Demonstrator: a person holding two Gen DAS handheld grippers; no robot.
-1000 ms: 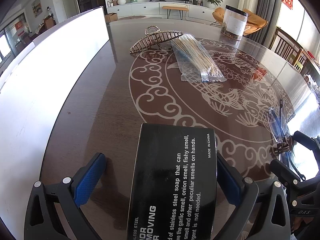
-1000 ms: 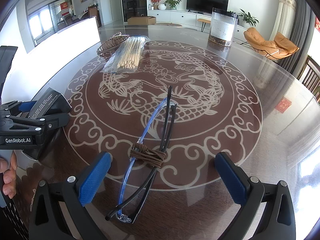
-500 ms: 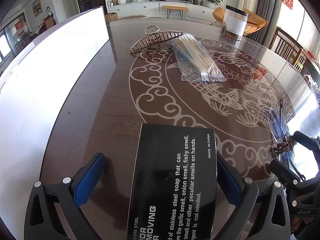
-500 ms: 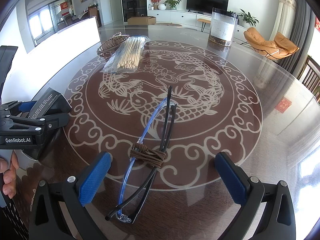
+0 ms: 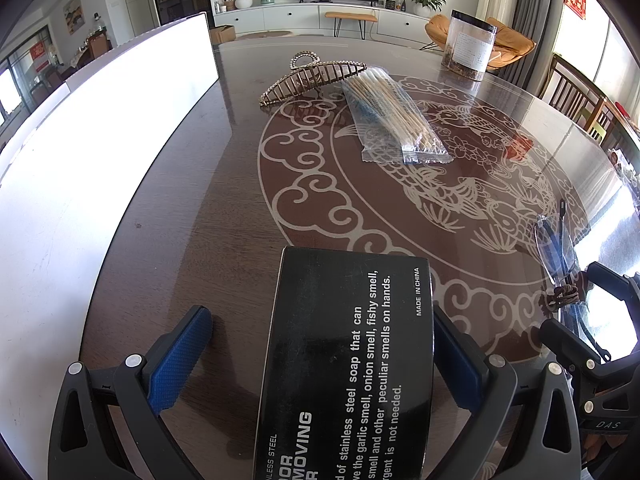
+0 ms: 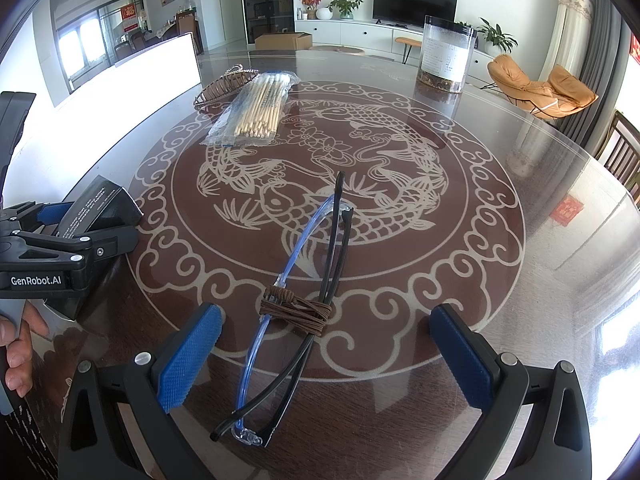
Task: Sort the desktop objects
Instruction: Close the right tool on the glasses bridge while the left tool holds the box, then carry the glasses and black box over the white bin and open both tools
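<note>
The left tongs (image 5: 320, 360) stand spread apart around a black soap box (image 5: 348, 368), which lies between the blue pads near the table (image 5: 168, 240) edge, against the right pad and clear of the left one. The right tongs (image 6: 324, 352) gape wide as well, with a bundle of glasses frames tied with brown cord (image 6: 296, 312) lying on the glass between them, touching neither pad. Toward the far edge lie a packet of cotton swabs (image 5: 392, 116) and a gold hair claw (image 5: 312, 76) just beside it.
</note>
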